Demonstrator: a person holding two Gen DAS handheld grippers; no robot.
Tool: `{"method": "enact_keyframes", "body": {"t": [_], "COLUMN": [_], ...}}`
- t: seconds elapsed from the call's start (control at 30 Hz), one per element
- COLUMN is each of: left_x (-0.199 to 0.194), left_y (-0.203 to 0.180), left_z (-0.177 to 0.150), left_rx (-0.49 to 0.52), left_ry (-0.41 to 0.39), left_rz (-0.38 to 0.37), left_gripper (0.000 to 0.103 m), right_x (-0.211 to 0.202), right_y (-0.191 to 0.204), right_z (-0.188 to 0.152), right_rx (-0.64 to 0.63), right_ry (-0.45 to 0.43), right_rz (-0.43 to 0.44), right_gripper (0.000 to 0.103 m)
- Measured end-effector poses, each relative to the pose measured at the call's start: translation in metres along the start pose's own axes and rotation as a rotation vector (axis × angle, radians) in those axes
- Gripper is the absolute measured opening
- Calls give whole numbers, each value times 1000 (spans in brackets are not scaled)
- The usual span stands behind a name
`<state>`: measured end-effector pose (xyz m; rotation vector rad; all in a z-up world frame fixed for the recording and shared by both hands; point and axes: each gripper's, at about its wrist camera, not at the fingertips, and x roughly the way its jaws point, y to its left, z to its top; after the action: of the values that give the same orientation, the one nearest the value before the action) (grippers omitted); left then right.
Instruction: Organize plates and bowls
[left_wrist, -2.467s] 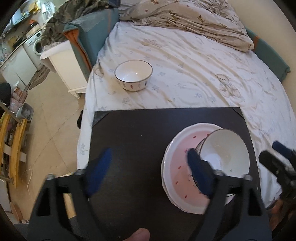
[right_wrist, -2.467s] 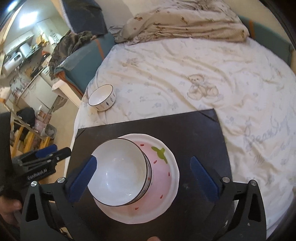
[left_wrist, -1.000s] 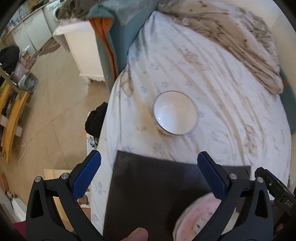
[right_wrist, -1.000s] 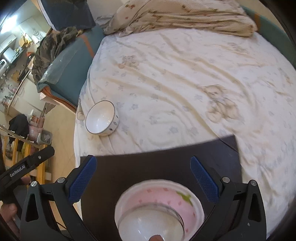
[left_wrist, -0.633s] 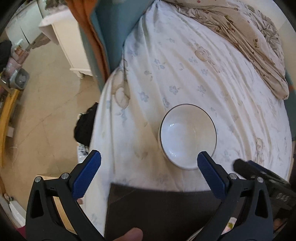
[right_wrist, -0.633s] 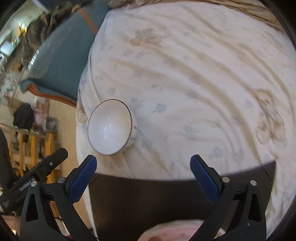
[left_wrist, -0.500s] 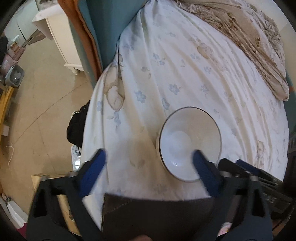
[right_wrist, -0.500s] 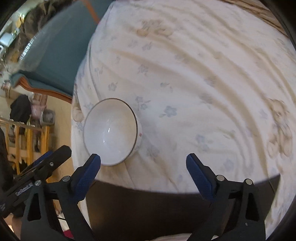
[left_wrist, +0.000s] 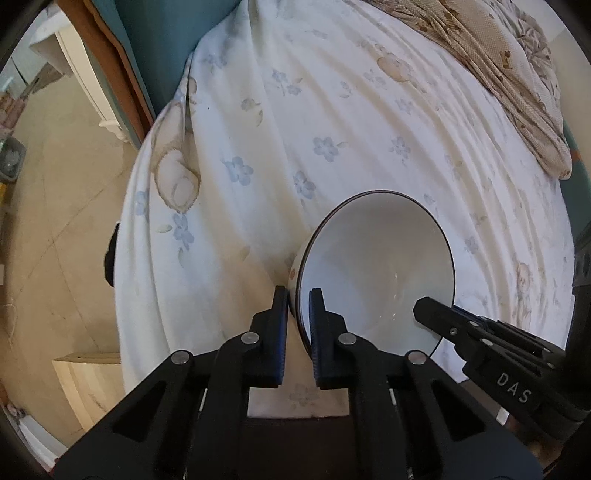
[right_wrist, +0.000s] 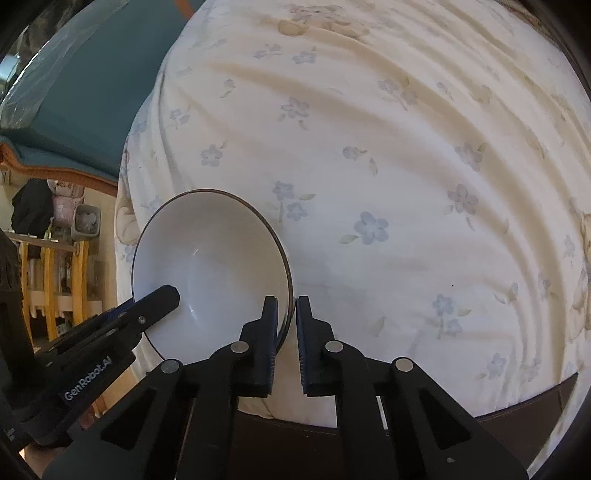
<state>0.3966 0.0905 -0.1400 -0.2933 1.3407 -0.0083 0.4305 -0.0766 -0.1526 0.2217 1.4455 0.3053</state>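
A white bowl (left_wrist: 376, 266) with a thin dark rim sits on the flowered bedsheet (left_wrist: 332, 122). My left gripper (left_wrist: 297, 295) is shut on the bowl's left rim, one finger inside and one outside. My right gripper (right_wrist: 286, 302) is shut on the bowl's (right_wrist: 210, 266) right rim the same way. Each gripper shows in the other's view, clamped on the opposite side. The pink plate and the other bowl are out of view.
The dark board (right_wrist: 517, 417) lies just below the grippers at the bed's near edge. A teal headboard cushion (right_wrist: 70, 110) stands at the left. A crumpled beige blanket (left_wrist: 517, 74) lies at the far right. The bed's left edge drops to the tiled floor (left_wrist: 48, 240).
Both grippers moved forward from the board to the bowl on the bed and closed on opposite sides of its rim. They were open half a second ago.
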Motion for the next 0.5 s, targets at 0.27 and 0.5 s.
{"method": "enact_keyframes", "body": {"t": [0.27,0.5], "left_x": [-34,-75], "left_y": [-17,-41], "left_z": [-19,-52], "left_rx": [33,84], "left_ry": [-24,-56], "left_rz": [12,-9], "left_gripper": [8,9], "right_x": [-34,-76], "right_y": [1,-7], "right_z": [-18,-50], "right_rx": [-7,19], "right_ry": [-35,-80], "right_rz": [29,57], "right_gripper": [11,11]}}
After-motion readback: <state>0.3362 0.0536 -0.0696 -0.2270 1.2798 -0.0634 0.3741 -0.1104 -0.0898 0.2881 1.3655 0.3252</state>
